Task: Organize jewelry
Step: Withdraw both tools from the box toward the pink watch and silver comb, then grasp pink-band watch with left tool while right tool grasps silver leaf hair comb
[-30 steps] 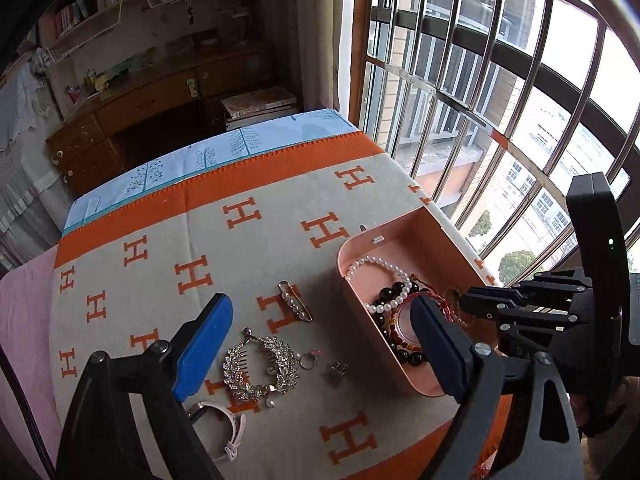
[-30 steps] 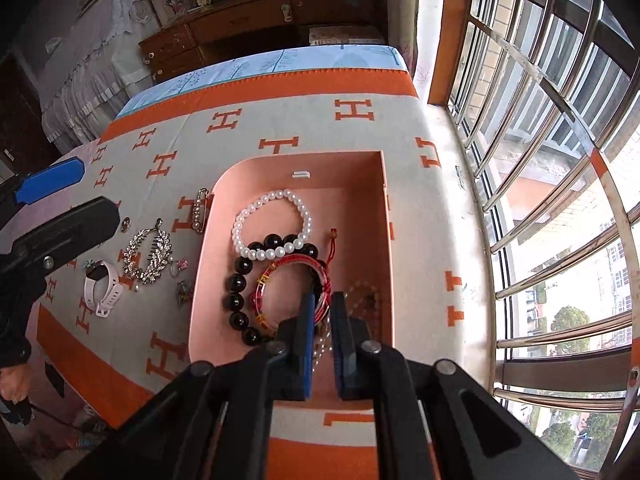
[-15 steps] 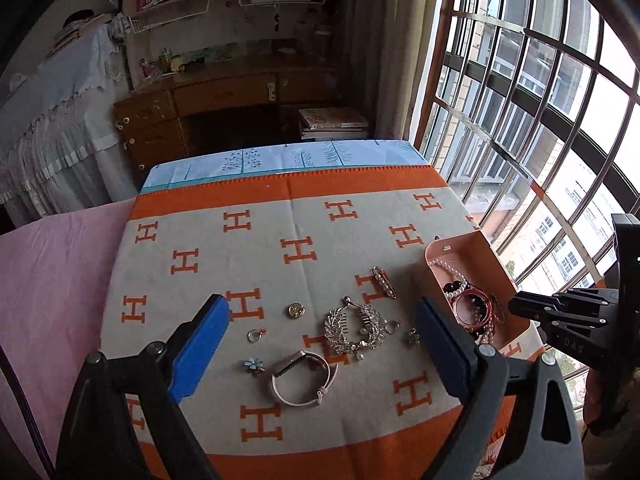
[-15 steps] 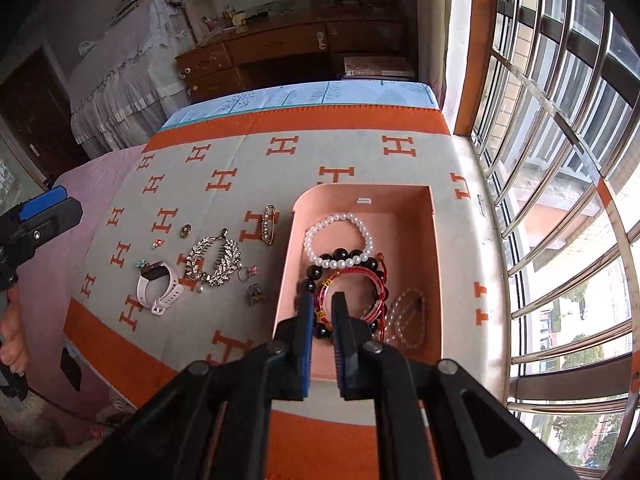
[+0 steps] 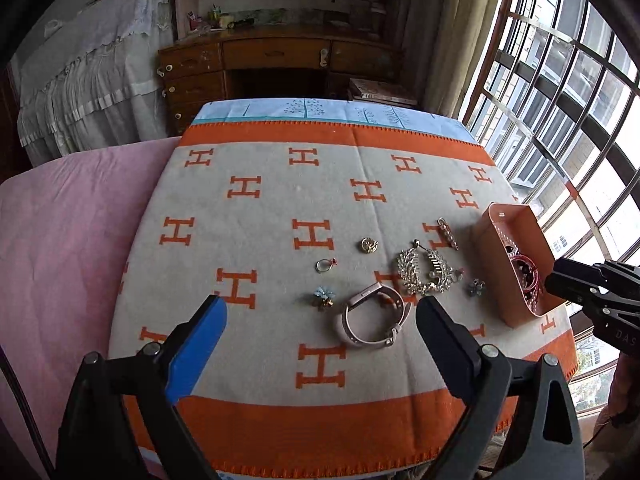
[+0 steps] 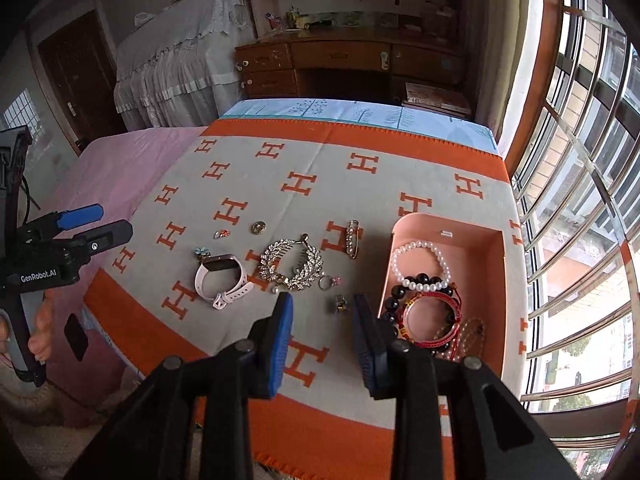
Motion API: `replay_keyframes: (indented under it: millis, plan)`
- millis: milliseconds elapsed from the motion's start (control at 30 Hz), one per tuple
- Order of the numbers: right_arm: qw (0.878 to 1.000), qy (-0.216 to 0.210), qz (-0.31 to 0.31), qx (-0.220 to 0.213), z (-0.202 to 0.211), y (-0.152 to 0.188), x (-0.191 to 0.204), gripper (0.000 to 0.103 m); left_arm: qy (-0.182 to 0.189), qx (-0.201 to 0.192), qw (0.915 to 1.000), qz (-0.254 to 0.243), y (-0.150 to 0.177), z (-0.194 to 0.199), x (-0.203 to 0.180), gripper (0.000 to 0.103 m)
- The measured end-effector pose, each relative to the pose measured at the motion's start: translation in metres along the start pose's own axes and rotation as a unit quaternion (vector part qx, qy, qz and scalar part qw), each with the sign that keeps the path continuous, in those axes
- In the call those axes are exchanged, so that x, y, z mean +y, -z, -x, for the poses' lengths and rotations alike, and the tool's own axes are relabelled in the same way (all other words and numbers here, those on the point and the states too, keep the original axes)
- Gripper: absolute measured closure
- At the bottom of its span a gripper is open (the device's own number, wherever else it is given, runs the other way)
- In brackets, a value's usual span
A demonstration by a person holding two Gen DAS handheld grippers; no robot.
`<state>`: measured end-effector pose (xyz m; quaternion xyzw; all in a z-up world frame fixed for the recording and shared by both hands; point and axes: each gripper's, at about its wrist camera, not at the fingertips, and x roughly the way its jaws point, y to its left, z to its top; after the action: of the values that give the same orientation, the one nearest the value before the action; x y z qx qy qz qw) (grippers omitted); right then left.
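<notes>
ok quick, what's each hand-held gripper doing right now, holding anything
Left hand-held gripper: open wide, holding nothing, above the blanket.
Right hand-held gripper: jaws opening, nothing between them, beside the pink box.

Left tongs wide – right tongs opening, empty

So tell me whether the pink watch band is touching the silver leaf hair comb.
Apart. The right wrist view shows a strip of blanket between the watch band and the leaf comb.

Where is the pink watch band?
In both views, the pale pink watch band lies on the orange-and-grey blanket, between the blue flower charm and sparkly leaf hair comb.
</notes>
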<state>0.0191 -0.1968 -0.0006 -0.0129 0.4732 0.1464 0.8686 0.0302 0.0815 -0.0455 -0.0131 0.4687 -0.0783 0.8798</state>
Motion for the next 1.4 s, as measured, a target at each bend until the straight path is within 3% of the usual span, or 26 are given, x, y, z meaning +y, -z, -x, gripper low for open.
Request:
replay_keyframes:
  millis: [200, 433, 600, 667, 800, 933, 967, 1000, 1067, 1100, 1267, 1400]
  plan:
    - [0.998, -0.008, 0.051, 0.025, -0.034, -0.001, 0.026, 0.073, 0.02, 0.029, 0.9967, -0.073, 0.035, -0.029, -0.024, 0.009]
    - [0.996, -0.006, 0.059, 0.07, -0.083, -0.002, 0.024, 0.073, 0.01, 0.011, 0.9805, -0.196, 0.049, -0.049, -0.072, 0.009]
    - [0.995, -0.01, 0.049, 0.081, -0.096, -0.002, 0.016, 0.073, 0.016, 0.016, 0.9748, -0.222, 0.038, -0.067, -0.086, 0.027]
    - [0.995, -0.012, 0.052, 0.08, -0.096, -0.001, 0.015, 0.073, 0.019, 0.026, 0.9741, -0.224, 0.034, -0.076, -0.088, 0.029]
    - [0.995, -0.013, 0.063, 0.078, -0.097, -0.002, 0.015, 0.073, 0.03, 0.055, 0.9737, -0.219, 0.029, -0.093, -0.089, 0.049]
    - [0.994, -0.018, 0.072, 0.078, -0.098, -0.003, 0.016, 0.073, 0.037, 0.075, 0.9747, -0.207, 0.028, -0.106, -0.086, 0.053]
    - [0.994, -0.019, 0.075, 0.078, -0.098, -0.003, 0.016, 0.073, 0.039, 0.08, 0.975, -0.204, 0.028, -0.109, -0.085, 0.059]
    - [0.994, -0.021, 0.078, 0.078, -0.099, -0.003, 0.017, 0.073, 0.042, 0.086, 0.9756, -0.198, 0.028, -0.112, -0.083, 0.074]
    - [0.993, -0.026, 0.085, 0.079, -0.101, -0.004, 0.02, 0.073, 0.06, 0.091, 0.9787, -0.174, 0.027, -0.115, -0.076, 0.091]
    - [0.992, -0.027, 0.089, 0.08, -0.102, -0.005, 0.021, 0.073, 0.066, 0.096, 0.9797, -0.163, 0.025, -0.116, -0.073, 0.096]
    - [0.986, -0.043, 0.139, 0.079, -0.109, -0.01, 0.034, 0.073, 0.07, 0.087, 0.9866, -0.119, 0.024, -0.11, -0.057, 0.096]
    - [0.972, -0.062, 0.21, 0.078, -0.115, -0.015, 0.047, 0.075, 0.082, 0.084, 0.989, -0.09, 0.026, -0.104, -0.046, 0.096]
